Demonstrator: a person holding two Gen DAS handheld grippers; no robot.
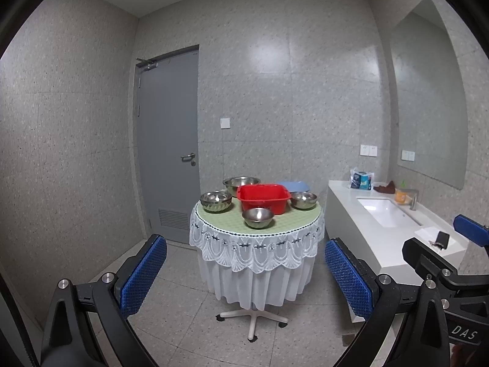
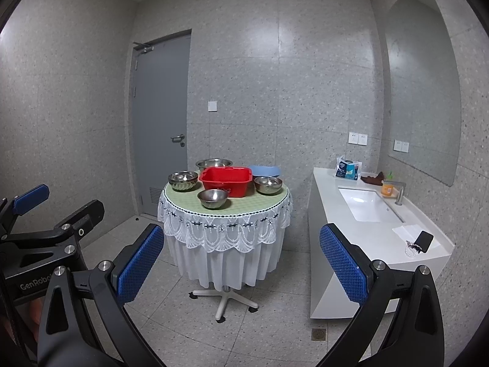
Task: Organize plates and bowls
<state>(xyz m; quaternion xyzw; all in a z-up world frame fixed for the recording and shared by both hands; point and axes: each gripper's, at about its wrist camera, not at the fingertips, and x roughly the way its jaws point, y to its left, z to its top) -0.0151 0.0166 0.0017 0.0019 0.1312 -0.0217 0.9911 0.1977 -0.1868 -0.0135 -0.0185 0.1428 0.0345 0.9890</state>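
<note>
A small round table (image 1: 284, 214) (image 2: 244, 206) with a green top and white lace skirt stands a few steps ahead. On it sit a red plastic basin (image 1: 263, 197) (image 2: 225, 180) and several steel bowls: a front bowl (image 1: 257, 217) (image 2: 213, 198), a ribbed left bowl (image 1: 216, 201) (image 2: 183, 180), a large back bowl (image 1: 241, 183) (image 2: 214, 164) and a right bowl (image 1: 303, 199) (image 2: 268, 184). A blue plastic dish (image 1: 293, 186) (image 2: 264, 170) lies behind the basin. My left gripper (image 1: 246, 278) and right gripper (image 2: 241, 264) are both open, empty and well short of the table.
A white vanity counter (image 1: 394, 235) (image 2: 376, 232) with a sink (image 2: 366, 205) runs along the right wall, holding a tissue pack, an orange cup, a phone and paper. A grey door (image 1: 166, 140) is shut at the back left. A floor drain (image 2: 318, 334) sits near the vanity.
</note>
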